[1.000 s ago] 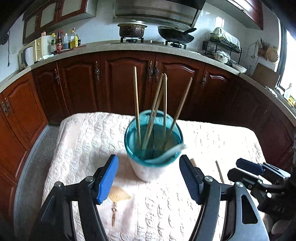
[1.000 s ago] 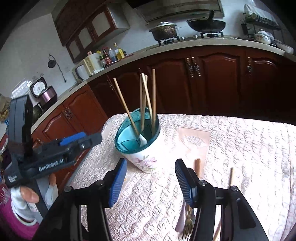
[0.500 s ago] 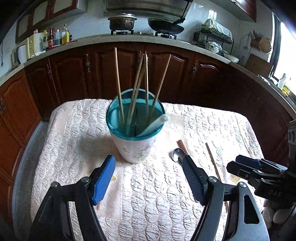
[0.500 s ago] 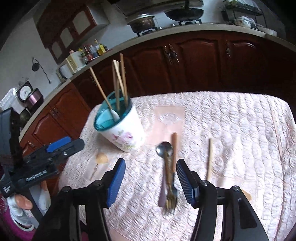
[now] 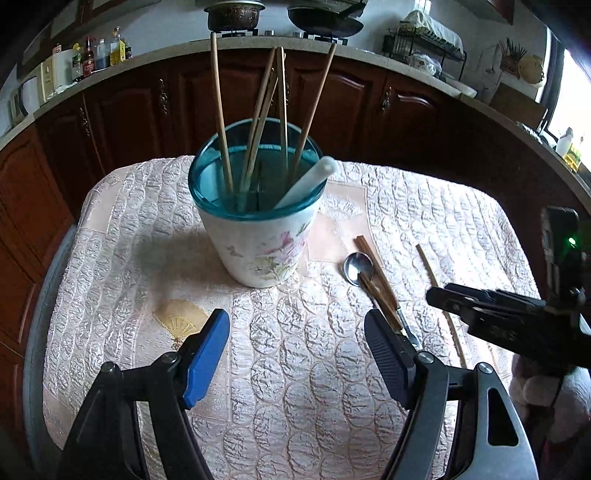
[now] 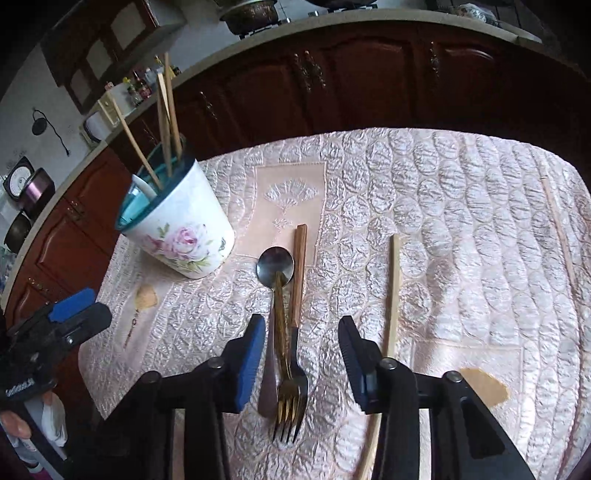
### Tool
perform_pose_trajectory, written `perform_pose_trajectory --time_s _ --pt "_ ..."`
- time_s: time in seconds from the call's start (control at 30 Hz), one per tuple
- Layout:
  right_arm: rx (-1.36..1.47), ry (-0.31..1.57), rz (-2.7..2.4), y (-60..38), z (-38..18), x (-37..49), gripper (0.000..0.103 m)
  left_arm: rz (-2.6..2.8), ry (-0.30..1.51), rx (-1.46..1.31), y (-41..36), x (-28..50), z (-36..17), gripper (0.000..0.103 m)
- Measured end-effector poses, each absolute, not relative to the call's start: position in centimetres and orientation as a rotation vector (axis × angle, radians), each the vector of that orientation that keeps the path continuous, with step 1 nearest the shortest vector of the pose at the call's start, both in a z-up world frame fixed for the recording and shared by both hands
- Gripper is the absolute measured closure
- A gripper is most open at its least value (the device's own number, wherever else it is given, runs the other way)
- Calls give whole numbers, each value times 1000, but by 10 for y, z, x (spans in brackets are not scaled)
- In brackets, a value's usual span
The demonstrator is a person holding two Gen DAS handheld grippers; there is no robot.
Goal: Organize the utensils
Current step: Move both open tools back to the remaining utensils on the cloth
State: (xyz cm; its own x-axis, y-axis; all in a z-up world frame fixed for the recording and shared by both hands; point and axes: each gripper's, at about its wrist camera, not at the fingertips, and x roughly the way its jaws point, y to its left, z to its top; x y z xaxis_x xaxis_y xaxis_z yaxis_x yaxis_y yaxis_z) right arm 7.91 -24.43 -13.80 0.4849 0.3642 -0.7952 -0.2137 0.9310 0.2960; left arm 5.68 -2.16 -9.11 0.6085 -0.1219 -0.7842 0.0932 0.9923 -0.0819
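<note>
A floral cup point(image 5: 258, 236) with a teal rim stands on the quilted tablecloth point(image 5: 295, 387), holding several wooden chopsticks point(image 5: 219, 110) and a white spoon point(image 5: 306, 181). My left gripper point(image 5: 295, 325) hangs open in front of the cup, with nothing between its fingers. To the cup's right lie a metal spoon point(image 6: 275, 266), a gold fork point(image 6: 286, 402) and a wood-handled utensil point(image 6: 299, 266), bundled together. My right gripper point(image 6: 302, 326) hovers just over their handles, jaws closing, pads not touching them. A loose chopstick point(image 6: 393, 295) lies just right of its right finger.
Another chopstick point(image 6: 557, 229) lies near the table's right edge. Dark wooden cabinets point(image 5: 351, 107) under a counter curve behind the table, with a pot point(image 5: 232, 14) and a wok on the stove. Bottles point(image 5: 99, 51) stand at the left.
Both grippers have come down toward the table. The right one has swung from the cup to over the spoon and forks, and its jaws have narrowed. The left one has backed off the cup.
</note>
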Motion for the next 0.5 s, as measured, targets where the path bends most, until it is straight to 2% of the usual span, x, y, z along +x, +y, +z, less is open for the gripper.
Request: perform_pose_trajectory --time_s 0.23,0.47,0.5 --pt "125 1067 361 -221 -165 110 72 -118 950 -40 -23 64 -107 27" --pt "135 1094 354 -216 -184 125 92 -131 979 -43 -29 71 -120 27" --pt "134 1093 345 -219 -183 124 92 -135 983 -46 -30 72 -122 27"
